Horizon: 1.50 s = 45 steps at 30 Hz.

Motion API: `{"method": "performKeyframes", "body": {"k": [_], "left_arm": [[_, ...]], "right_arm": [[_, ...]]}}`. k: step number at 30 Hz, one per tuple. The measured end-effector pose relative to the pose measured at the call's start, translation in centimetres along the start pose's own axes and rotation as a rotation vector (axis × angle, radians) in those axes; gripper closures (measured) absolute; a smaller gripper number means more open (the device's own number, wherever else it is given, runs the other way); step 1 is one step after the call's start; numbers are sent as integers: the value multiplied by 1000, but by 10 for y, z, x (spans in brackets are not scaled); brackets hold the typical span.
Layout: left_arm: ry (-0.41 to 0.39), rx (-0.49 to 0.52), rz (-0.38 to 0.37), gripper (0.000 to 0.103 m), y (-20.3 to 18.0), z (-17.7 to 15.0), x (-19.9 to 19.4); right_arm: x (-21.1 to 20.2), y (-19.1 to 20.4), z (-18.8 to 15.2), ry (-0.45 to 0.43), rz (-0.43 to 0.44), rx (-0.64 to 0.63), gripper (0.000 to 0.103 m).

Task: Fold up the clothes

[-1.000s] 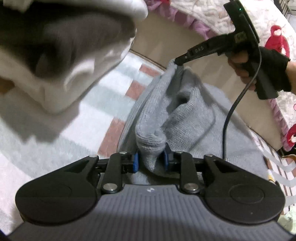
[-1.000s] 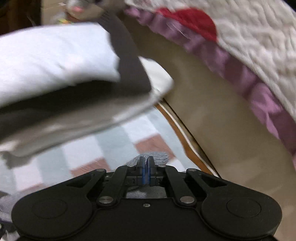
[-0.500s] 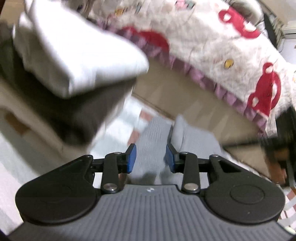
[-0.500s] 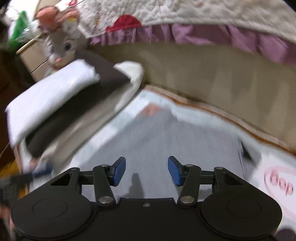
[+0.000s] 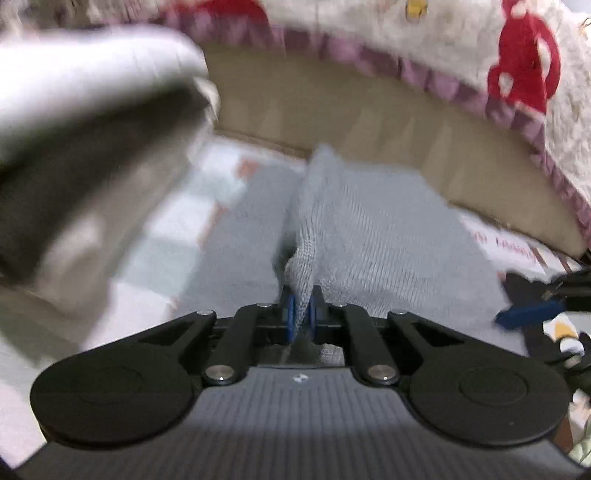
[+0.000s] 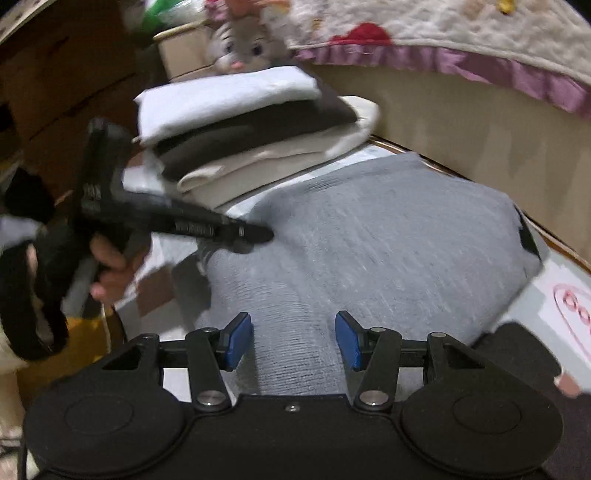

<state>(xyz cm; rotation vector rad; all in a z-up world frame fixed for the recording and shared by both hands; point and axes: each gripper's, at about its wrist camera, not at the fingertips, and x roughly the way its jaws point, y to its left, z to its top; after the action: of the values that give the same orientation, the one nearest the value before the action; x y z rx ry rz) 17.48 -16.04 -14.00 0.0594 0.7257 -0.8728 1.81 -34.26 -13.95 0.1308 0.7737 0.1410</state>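
A grey knit sweater lies spread on the checked mat, partly folded. My left gripper is shut on a raised fold at the sweater's near edge. From the right wrist view, the left gripper, held by a gloved hand, pinches the garment's left side. My right gripper stands open just above the sweater with nothing between its blue pads. One of the right gripper's fingers shows at the far right of the left wrist view.
A stack of folded clothes, white over dark grey over cream, sits left of the sweater, blurred and close in the left wrist view. Behind run a tan bed side and a frilled quilt. A plush toy sits beyond the stack.
A second ago both grippers held the sweater; half a second ago both were open. Now the left has shut on a new fold, and the right stays open, drawn back over the sweater.
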Motion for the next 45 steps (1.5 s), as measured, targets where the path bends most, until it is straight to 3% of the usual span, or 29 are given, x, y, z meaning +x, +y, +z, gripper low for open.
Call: {"method": "performKeyframes", "body": {"k": [2, 4, 7, 9, 15, 18, 20, 22, 23, 25, 28, 32, 34, 37, 39, 41, 43, 45], "left_arm": [[-28, -60, 45, 96, 11, 3, -28], [5, -139, 87, 96, 29, -13, -45], [102, -155, 152, 96, 41, -46, -29], [113, -142, 187, 95, 44, -56, -21], [120, -213, 153, 91, 51, -52, -14], [127, -218, 153, 90, 53, -51, -16], [131, -237, 147, 89, 55, -52, -20], [132, -245, 142, 87, 57, -52, -22], [132, -256, 137, 87, 59, -52, -20], [132, -267, 133, 87, 60, -51, -18], [131, -267, 133, 87, 60, -51, -17], [118, -250, 140, 85, 60, -48, -12], [110, -233, 148, 85, 58, -46, -7], [111, -234, 159, 82, 53, -45, -10], [118, -253, 150, 78, 50, -46, -21], [145, -312, 157, 69, 51, -47, -34], [156, -464, 130, 66, 60, -49, -48], [175, -692, 43, 60, 74, -60, -60]], "right_arm": [[1, 0, 1, 5, 37, 5, 47], [4, -1, 0, 21, 84, 30, 47], [17, 7, -7, 82, 128, 2, 47], [26, 12, -12, 118, 111, -31, 47], [17, 7, -7, 183, 166, -17, 44], [-5, -20, -2, 165, 228, 185, 45], [-22, -40, -13, 102, 232, 340, 45], [-33, -56, -28, 44, 198, 468, 40], [-32, -61, -37, 31, 171, 518, 35], [-21, -71, -55, 38, 129, 636, 35], [3, -70, -72, 2, 224, 785, 34], [34, -69, -95, -47, 351, 983, 23], [45, -62, -93, -46, 367, 989, 21], [50, -49, -69, 36, 313, 898, 50], [41, -58, -65, 29, 358, 1031, 58], [31, -60, -54, 46, 356, 1055, 59], [27, -56, -41, 77, 333, 1025, 59], [27, -53, -33, 100, 318, 1007, 59]]}}
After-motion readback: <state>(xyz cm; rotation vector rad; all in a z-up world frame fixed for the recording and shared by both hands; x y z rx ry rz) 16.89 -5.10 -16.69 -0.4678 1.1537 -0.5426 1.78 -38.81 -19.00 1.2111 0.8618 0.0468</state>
